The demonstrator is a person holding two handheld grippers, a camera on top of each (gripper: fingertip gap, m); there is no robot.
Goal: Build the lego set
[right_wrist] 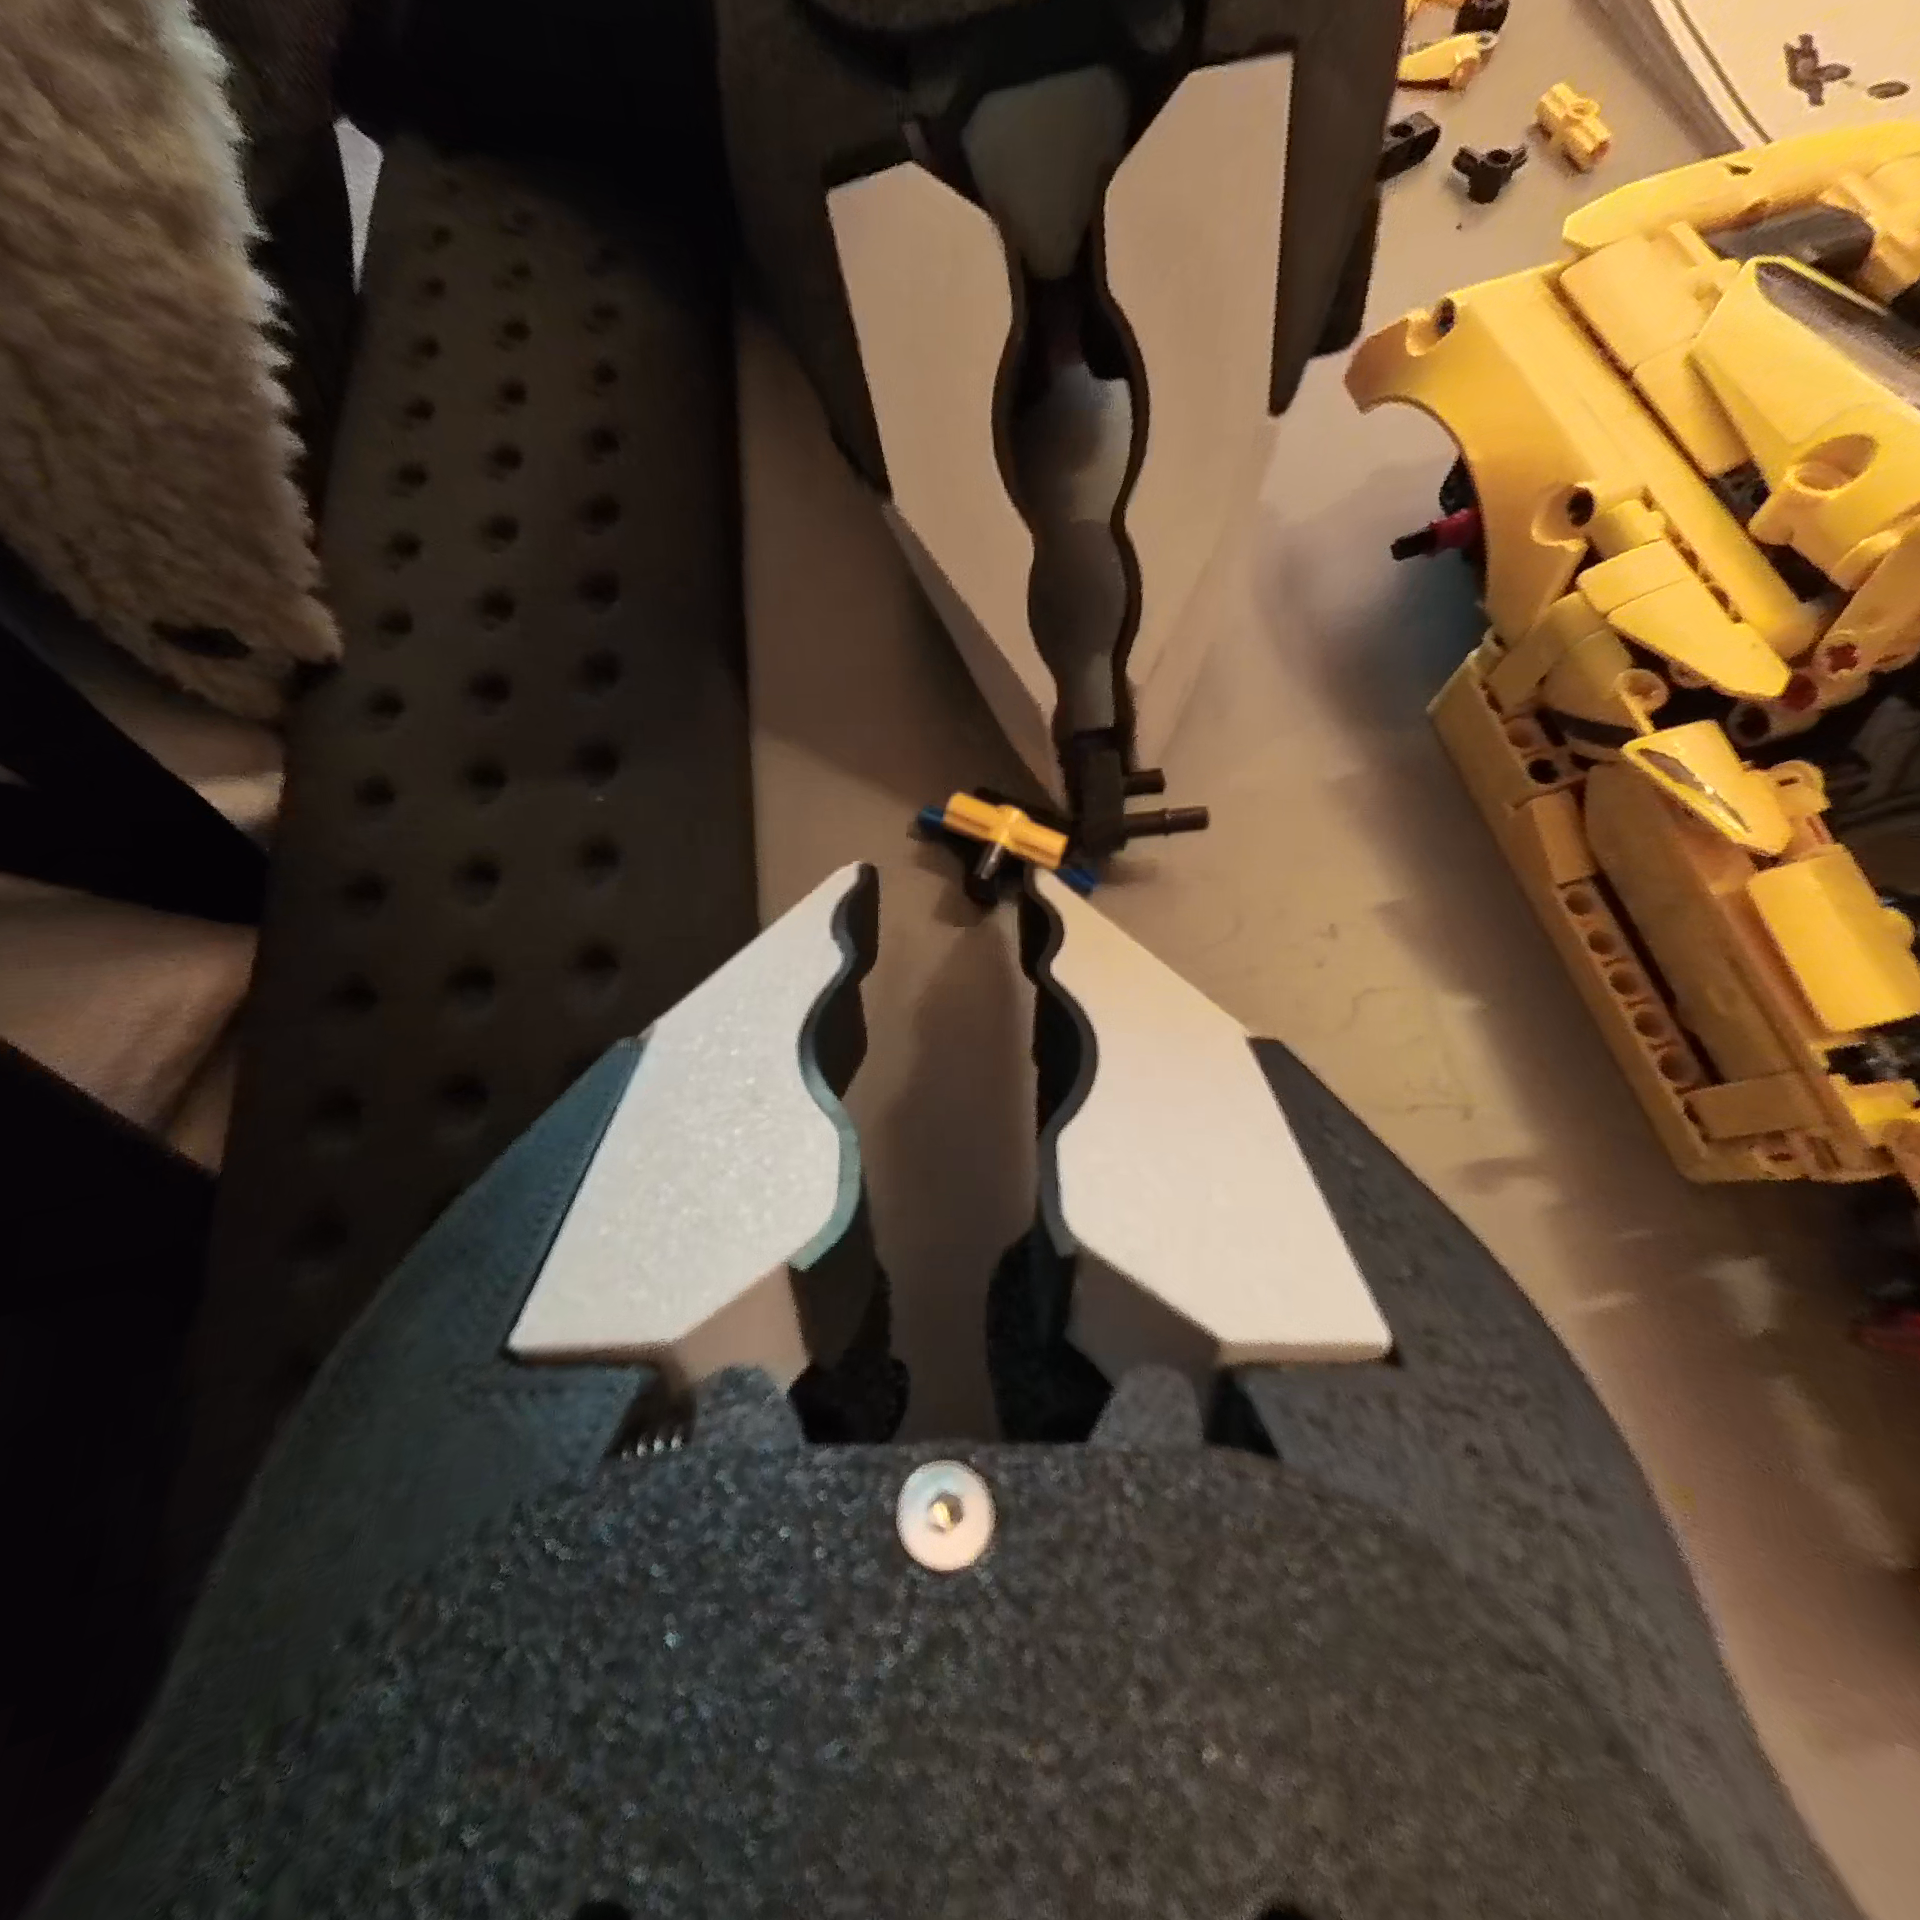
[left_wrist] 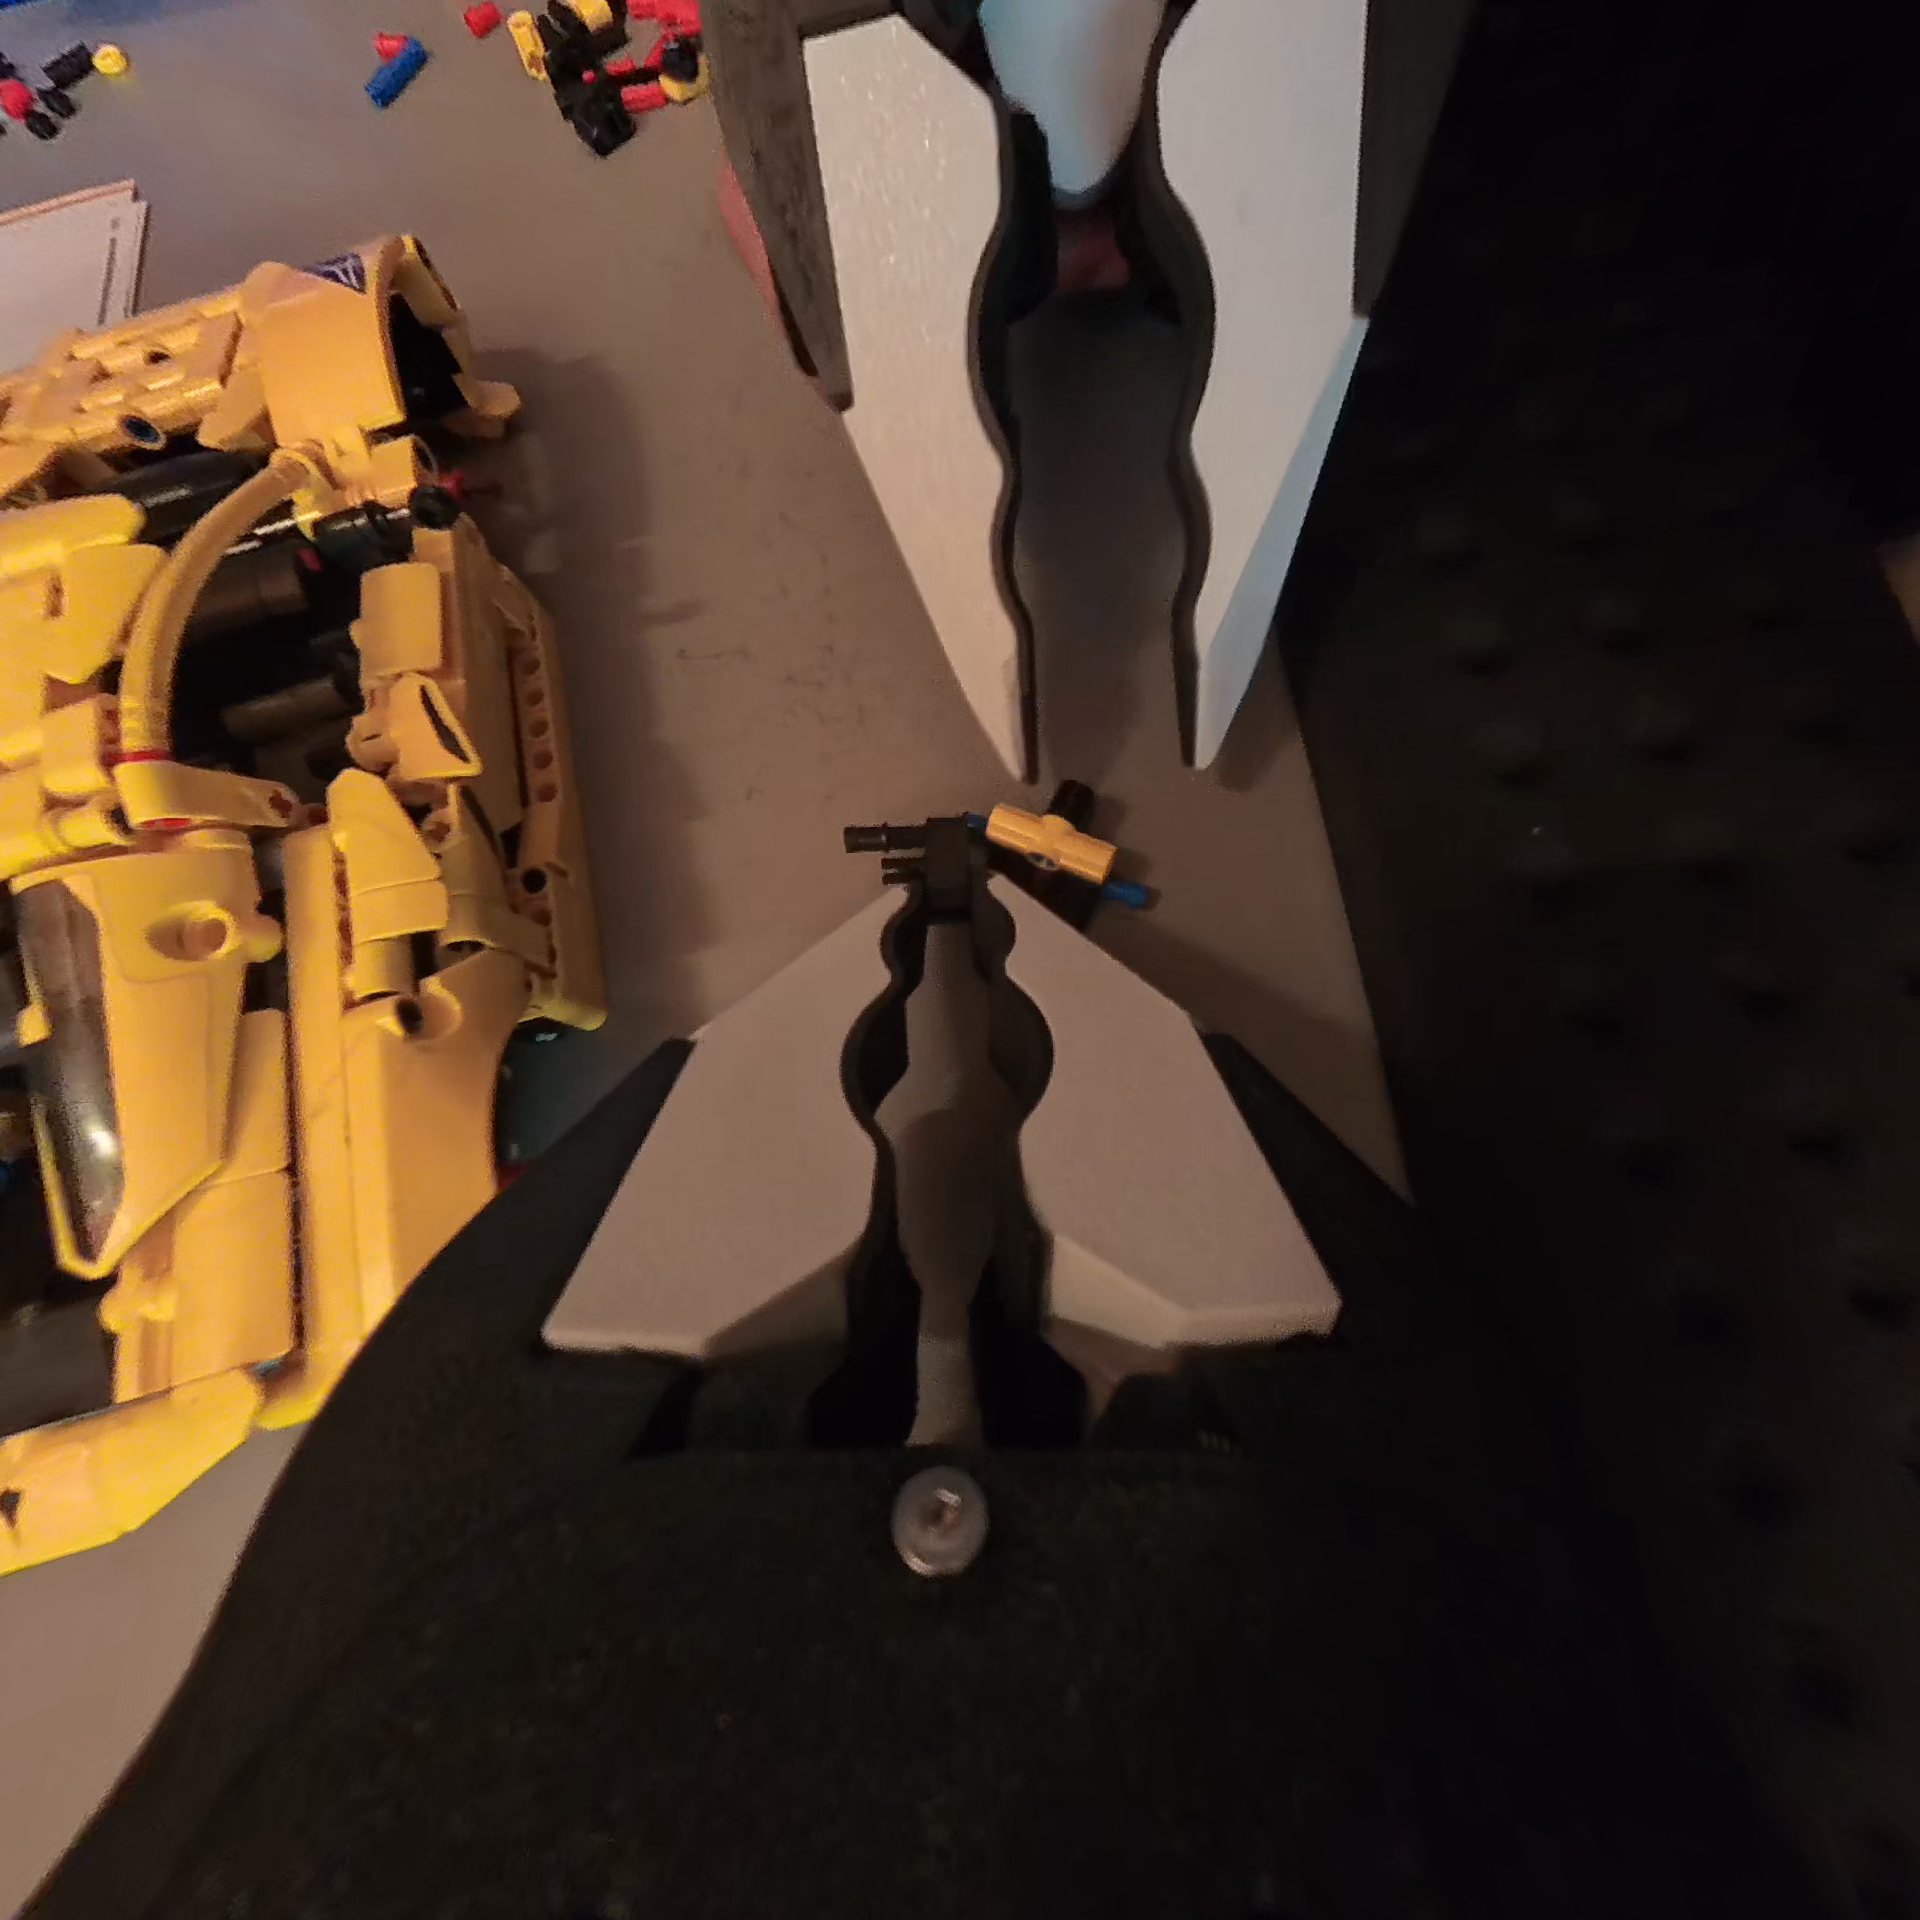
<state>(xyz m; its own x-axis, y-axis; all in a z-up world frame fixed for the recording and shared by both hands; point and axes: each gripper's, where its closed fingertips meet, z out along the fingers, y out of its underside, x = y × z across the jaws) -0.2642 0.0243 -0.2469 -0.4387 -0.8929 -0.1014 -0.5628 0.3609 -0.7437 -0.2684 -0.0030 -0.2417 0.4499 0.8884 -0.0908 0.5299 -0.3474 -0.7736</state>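
My left gripper [left_wrist: 940, 909] is shut on a small black connector [left_wrist: 940, 857] with pins sticking out. A yellow connector [left_wrist: 1049, 840] with a blue pin is joined to it on the right. The small assembly is held just above the table. My right gripper [right_wrist: 951, 883] is open and faces the left one tip to tip. Its fingertips stand just short of the yellow connector [right_wrist: 1003, 826], and nothing is gripped between them. The left gripper [right_wrist: 1091, 738] holds the black connector [right_wrist: 1107, 790] from the far side. The large yellow lego car [left_wrist: 312, 831] lies beside them and also shows in the right wrist view [right_wrist: 1714, 623].
Loose red, blue, black and yellow pieces [left_wrist: 603, 73] lie at the far end of the grey table, near a white booklet [left_wrist: 62, 260]. More loose pieces [right_wrist: 1507, 135] and a booklet [right_wrist: 1766, 62] show beyond the car. A black perforated surface [right_wrist: 499, 623] and a furry thing [right_wrist: 125, 312] lie off the table edge. Less than 4 cm separates the two grippers' tips.
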